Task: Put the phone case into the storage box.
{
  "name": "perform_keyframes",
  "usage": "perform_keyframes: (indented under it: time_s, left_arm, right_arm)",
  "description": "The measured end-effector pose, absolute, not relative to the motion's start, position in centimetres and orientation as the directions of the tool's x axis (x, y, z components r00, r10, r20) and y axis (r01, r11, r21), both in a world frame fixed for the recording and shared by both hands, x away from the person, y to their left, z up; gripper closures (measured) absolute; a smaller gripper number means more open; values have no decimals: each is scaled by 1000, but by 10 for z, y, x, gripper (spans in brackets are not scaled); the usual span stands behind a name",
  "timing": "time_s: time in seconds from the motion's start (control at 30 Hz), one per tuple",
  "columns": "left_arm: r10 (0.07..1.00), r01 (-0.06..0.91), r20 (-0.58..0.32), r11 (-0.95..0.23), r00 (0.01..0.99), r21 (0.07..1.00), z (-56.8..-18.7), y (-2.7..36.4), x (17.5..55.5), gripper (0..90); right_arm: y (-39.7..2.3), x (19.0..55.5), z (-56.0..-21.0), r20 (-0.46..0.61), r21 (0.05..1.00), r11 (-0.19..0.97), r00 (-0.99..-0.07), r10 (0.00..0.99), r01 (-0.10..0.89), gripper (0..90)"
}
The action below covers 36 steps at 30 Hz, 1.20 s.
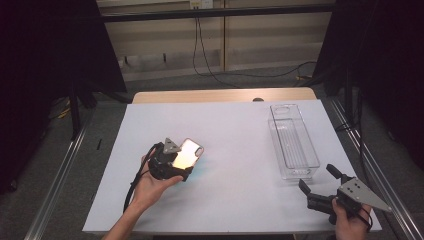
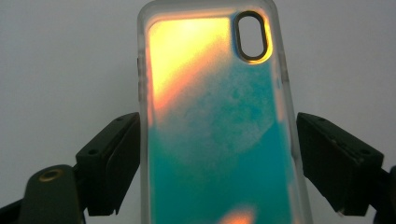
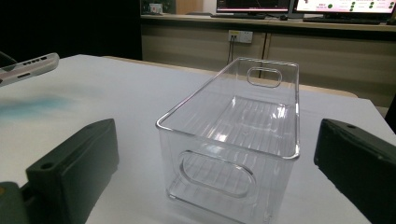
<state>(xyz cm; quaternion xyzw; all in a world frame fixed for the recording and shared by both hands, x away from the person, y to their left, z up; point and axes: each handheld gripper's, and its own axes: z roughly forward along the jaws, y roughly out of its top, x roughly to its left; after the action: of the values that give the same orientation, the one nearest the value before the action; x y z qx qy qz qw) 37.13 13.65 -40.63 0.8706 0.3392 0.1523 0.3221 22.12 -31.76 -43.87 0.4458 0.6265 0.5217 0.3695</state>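
A clear phone case (image 2: 215,140) with an orange and teal back and an oval camera cut-out stands between the jaws of my left gripper (image 2: 217,121), which press on its two long sides. In the high view the case (image 1: 189,151) is held tilted a little above the white table (image 1: 235,200), left of centre, in the left gripper (image 1: 181,162). The case's end (image 3: 28,65) shows raised at the left of the right gripper view. My right gripper (image 1: 316,176) rests open at the table's front right, pointing at an empty clear plastic bin (image 1: 300,172), with nothing between its jaws (image 3: 215,135).
The long clear bin (image 3: 224,140) with handle cut-outs lies lengthwise on the right side of the table. A wooden edge (image 1: 220,95) runs along the table's far side. Metal rails (image 1: 55,175) flank the table, and cables lie on the floor behind.
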Motion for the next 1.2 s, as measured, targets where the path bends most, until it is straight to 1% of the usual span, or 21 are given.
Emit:
perform_keyframes:
  time_s: [0.23, 0.5, 0.73, 0.9, 1.2]
  left_arm:
    - [687, 466, 65, -555, 724, 689, -406, 130, 363, 170]
    - [655, 431, 68, -569, 752, 700, -403, 116, 352, 170]
    - [644, 416, 71, -569, 761, 709, -402, 109, 345, 169]
    - [643, 408, 76, -567, 762, 715, -403, 103, 341, 169]
    - [638, 383, 87, -560, 765, 735, -402, 93, 334, 169]
  right_arm:
    - [-316, 221, -438, 3, 984, 55, -328, 945, 168, 0]
    - [-309, 222, -435, -12, 982, 76, -343, 939, 172, 0]
    - [-292, 227, -432, -3, 978, 81, -376, 927, 191, 0]
    - [-282, 231, -429, 12, 976, 72, -379, 925, 207, 0]
    - [-257, 240, -422, -1, 966, 111, -429, 903, 233, 0]
